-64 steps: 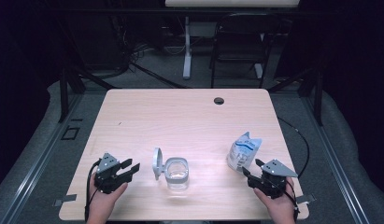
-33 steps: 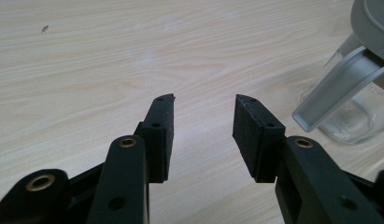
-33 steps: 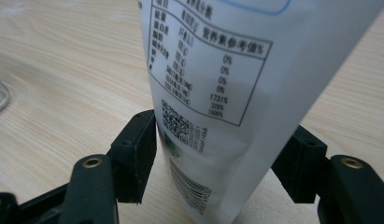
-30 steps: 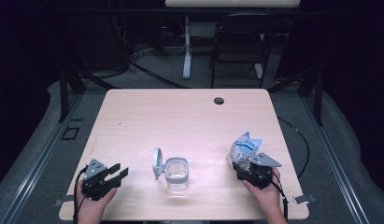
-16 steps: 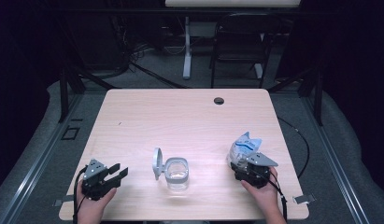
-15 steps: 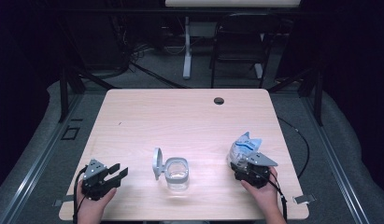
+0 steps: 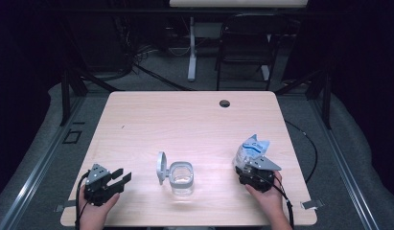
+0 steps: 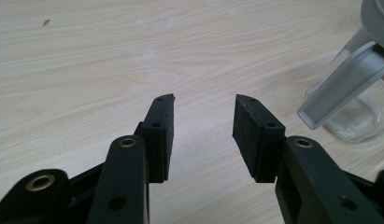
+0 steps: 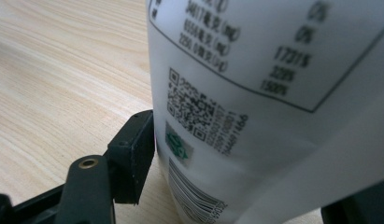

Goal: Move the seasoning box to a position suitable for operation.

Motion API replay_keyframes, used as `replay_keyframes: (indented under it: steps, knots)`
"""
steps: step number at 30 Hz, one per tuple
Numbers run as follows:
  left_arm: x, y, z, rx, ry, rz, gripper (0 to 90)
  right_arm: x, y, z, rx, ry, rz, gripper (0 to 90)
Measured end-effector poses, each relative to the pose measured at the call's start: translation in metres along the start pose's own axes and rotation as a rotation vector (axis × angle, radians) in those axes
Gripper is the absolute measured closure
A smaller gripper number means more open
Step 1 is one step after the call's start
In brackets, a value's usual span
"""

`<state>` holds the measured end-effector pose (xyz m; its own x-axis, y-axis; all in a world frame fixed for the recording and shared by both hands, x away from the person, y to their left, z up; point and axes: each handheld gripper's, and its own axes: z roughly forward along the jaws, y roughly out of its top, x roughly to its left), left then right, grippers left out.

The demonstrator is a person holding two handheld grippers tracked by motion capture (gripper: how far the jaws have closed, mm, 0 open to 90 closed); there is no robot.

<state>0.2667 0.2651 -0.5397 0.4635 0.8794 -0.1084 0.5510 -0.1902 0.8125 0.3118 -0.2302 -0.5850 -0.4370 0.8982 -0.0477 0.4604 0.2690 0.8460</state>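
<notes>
**Inspector:** At the near right of the wooden table (image 7: pixel 194 115) stands a white and blue packet (image 7: pixel 252 148), upright, its torn top crumpled. Its printed back, with a nutrition panel, QR code and barcode, fills most of the right gripper view (image 9: pixel 255 107).

**Clerk:** And the right gripper (image 7: pixel 254 173)?

**Inspector:** It sits directly at the foot of the packet, on the person's side of it. One black pad lies against the packet's lower wall in the right gripper view; the opposite jaw is mostly hidden behind the packet. Contact on that side I cannot confirm, so whether it pinches the packet or merely brackets it I cannot tell.

**Clerk:** What lies next to it?

**Inspector:** A clear glass jar (image 7: pixel 181 176) stands near the table's front edge, about midway between the two hands, well apart from the packet. Its grey hinged lid (image 7: pixel 161 166) is swung up and stands open on the jar's left side. The jar and lid also appear at the right edge of the left gripper view (image 8: pixel 353 93).

**Clerk:** The left gripper (image 7: pixel 119 176)?

**Inspector:** Held low at the near left corner, pointing toward the jar, well short of it. Its jaws are spread wide, bare tabletop between the pads.

**Clerk:** Anything farther off?

**Inspector:** A round cable hole (image 7: pixel 225 103) near the far edge, and a dark folding chair (image 7: pixel 245 45) beyond the table.
</notes>
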Motion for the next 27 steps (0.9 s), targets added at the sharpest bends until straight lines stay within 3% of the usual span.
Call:
replay_keyframes:
  steps: [27]
  knots:
    - [0.0009,-0.0004,0.0002,-0.005,0.003,-0.006,58.8,0.0083,0.0027,0.0036,0.017,-0.049,-0.036,37.3]
